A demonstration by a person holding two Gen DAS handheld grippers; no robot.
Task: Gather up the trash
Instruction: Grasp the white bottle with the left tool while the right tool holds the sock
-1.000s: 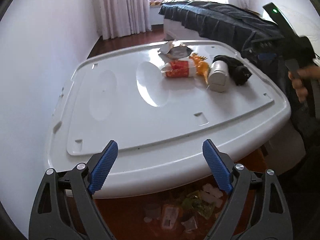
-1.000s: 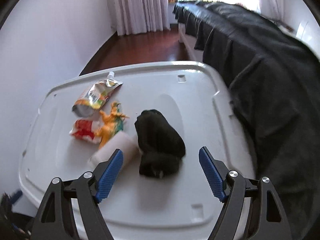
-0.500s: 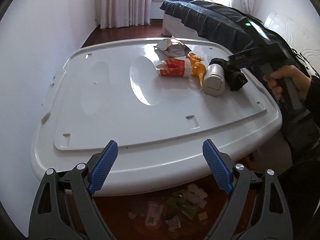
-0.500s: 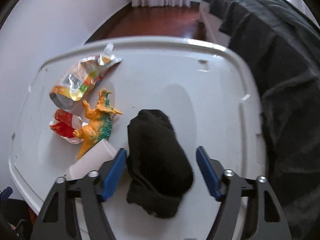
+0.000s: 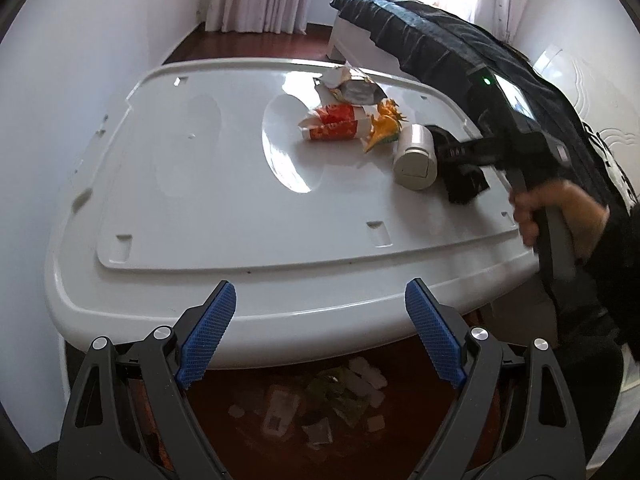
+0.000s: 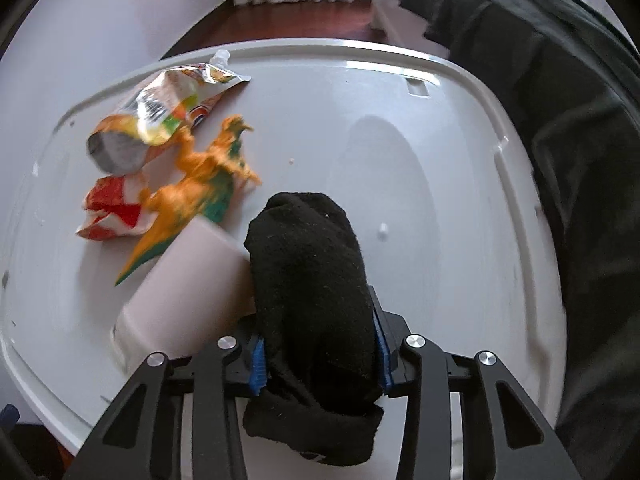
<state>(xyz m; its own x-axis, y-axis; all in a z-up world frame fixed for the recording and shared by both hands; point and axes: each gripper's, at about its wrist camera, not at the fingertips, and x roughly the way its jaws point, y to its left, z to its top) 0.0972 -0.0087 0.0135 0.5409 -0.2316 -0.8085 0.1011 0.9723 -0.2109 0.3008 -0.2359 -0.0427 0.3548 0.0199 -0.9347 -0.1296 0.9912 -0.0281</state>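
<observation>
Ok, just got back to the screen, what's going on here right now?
The right gripper has closed on the black sock lying on the white lid, beside the white cup. The toy dinosaur, the red wrapper and the foil pouch lie untouched. The left gripper hangs open and empty at the lid's near edge, above litter on the floor.

The right gripper [image 6: 320, 354], wide open and held back a moment ago, is now down on the white lid [image 6: 420, 168] with its blue fingers [image 6: 258, 364] squeezed tight on the black sock [image 6: 312, 280].
</observation>
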